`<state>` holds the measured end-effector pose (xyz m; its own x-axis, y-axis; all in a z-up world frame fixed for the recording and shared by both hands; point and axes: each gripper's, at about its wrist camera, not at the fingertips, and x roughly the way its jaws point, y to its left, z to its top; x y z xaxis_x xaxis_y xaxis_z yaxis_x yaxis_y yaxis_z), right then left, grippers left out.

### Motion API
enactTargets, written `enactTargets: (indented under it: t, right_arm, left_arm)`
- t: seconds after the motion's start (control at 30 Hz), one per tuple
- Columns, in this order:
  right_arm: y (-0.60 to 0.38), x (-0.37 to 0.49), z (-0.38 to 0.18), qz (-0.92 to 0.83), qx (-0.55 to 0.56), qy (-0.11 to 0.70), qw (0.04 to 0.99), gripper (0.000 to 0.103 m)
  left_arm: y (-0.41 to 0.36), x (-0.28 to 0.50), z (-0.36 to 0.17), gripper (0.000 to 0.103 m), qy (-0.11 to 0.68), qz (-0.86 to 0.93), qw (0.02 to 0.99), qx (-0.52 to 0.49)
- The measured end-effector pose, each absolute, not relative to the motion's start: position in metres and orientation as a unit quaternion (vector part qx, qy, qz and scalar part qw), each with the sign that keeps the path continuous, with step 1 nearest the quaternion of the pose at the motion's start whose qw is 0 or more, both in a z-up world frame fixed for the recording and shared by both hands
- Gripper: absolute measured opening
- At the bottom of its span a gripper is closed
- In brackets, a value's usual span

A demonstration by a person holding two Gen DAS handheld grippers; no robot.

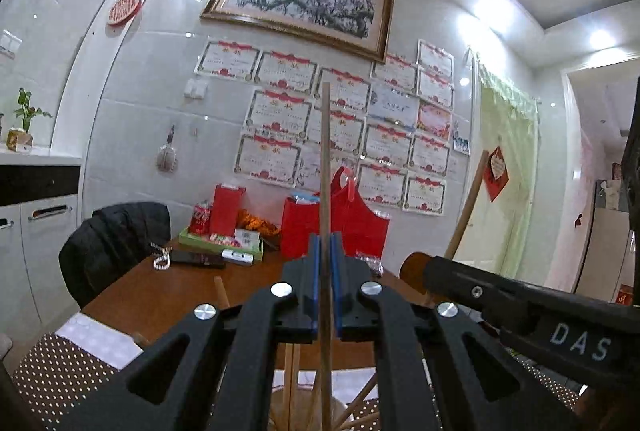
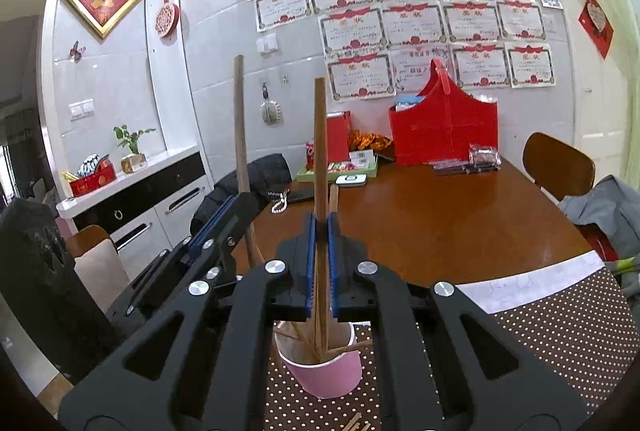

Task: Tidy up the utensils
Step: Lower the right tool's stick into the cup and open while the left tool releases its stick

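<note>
In left wrist view, the left gripper is pinching one upright chopstick above the table. In right wrist view, the right gripper is pinching a chopstick over the pink cup. Advice: keep both vertical, lower tips inside the rim, then release.

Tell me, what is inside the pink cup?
The pink cup holds several wooden chopsticks leaning at different angles. The right gripper covers part of the opening, so their exact number and the cup's bottom cannot be seen.
</note>
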<state>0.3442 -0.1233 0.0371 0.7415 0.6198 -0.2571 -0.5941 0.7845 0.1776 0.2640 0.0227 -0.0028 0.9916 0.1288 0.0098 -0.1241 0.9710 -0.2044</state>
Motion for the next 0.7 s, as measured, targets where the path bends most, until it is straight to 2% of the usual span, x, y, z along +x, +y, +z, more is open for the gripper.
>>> enactTargets:
  t: [0.33, 0.7]
  right_arm:
    - [-0.120, 0.356, 0.018, 0.327, 0.042, 0.177, 0.927, 0.006]
    - [-0.121, 0.358, 0.016, 0.329, 0.049, 0.182, 0.925, 0.006]
  left_arm:
    - [0.029, 0.273, -0.016, 0.006, 0.004, 0.069, 0.992, -0.108]
    - [0.032, 0.267, -0.016, 0.006, -0.045, 0.081, 0.989, -0.118]
